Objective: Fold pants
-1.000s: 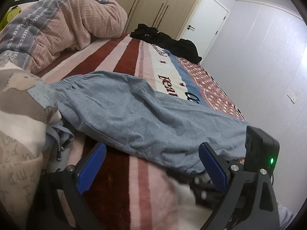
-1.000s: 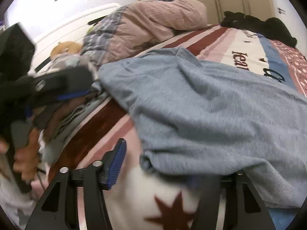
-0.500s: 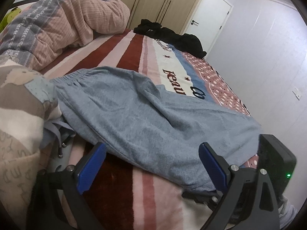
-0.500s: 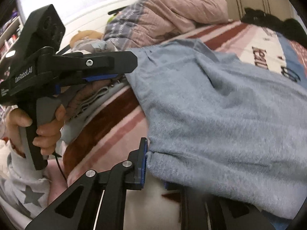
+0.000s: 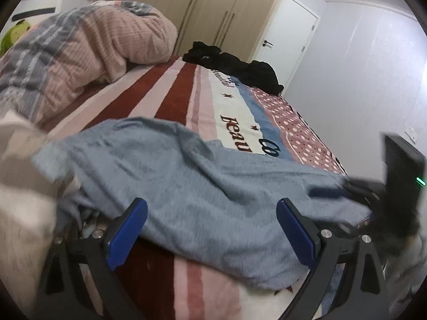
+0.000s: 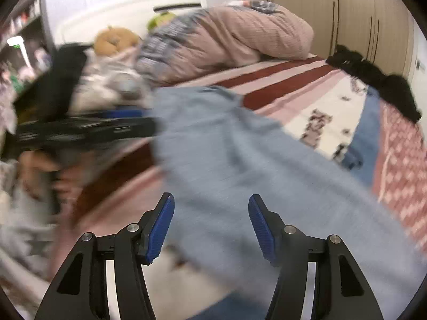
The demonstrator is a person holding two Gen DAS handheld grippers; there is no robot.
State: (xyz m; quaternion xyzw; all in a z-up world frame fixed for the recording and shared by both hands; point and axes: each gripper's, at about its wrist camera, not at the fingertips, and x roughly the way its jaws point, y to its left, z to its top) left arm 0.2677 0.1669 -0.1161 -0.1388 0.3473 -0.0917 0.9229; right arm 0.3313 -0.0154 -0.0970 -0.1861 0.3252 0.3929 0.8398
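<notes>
The blue pants lay across a striped bed blanket reading "Beau", near wardrobes and a white door. Left gripper and right gripper fingers gaped wide, holding nothing.

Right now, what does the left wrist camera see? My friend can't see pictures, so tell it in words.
Blue-grey pants lie spread across a striped bed blanket, and the left claw is open just in front of them, holding nothing. The right claw shows blurred at the pants' right end. Farther back are a pink quilt and black clothes.
</notes>
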